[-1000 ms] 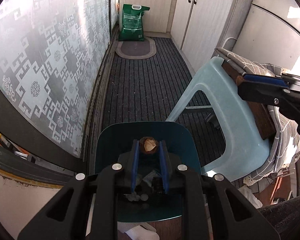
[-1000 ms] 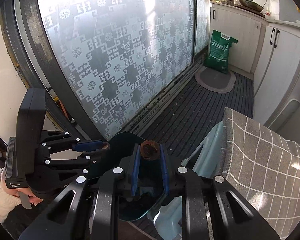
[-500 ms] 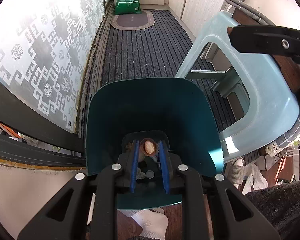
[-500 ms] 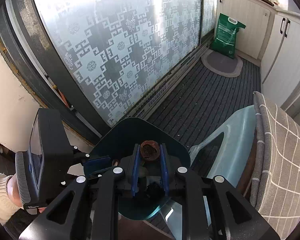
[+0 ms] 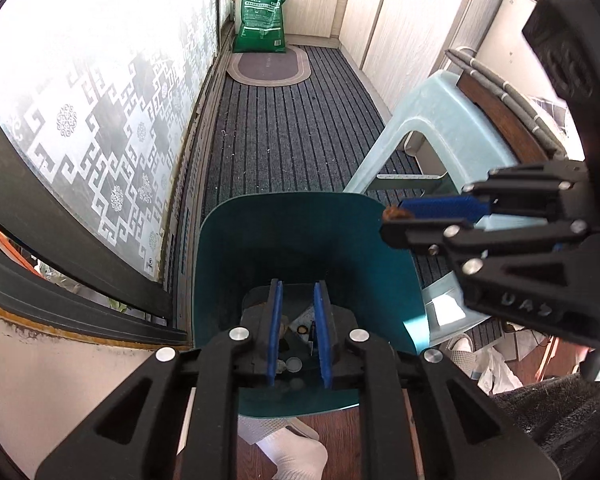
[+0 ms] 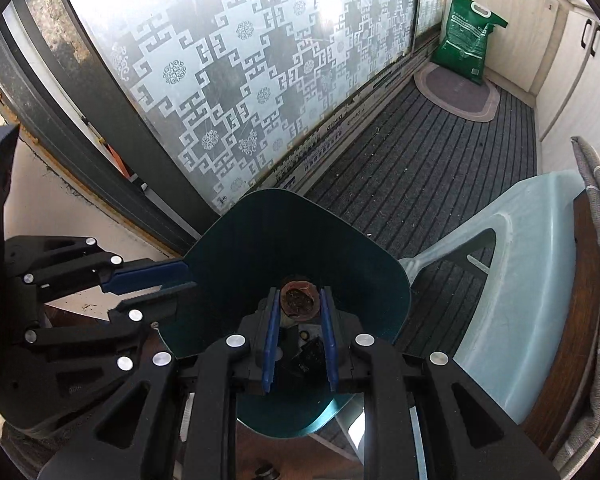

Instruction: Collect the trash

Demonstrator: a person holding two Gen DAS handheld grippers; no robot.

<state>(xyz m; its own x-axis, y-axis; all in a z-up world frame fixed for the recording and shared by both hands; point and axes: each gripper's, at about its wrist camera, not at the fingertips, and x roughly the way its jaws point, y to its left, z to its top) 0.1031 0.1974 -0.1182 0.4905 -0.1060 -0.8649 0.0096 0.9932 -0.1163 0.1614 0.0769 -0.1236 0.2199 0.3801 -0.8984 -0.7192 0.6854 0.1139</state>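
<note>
Nutshell point(image 6: 299, 300), brown and round, pinched at tips of right gripper point(image 6: 299, 308), directly above open teal trash bin point(image 5: 260, 248). Left gripper point(image 5: 299, 320) over same bin, jaws closing, nothing between pads. Scraps at bin bottom; pale blue plastic stool point(image 5: 452, 120) just beside bin.

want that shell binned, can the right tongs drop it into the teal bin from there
Probably yes: the right tongs grip the brown shell right above the teal bin, its mouth open below. The left tongs sit at the bin's rim, off to the side.
</note>
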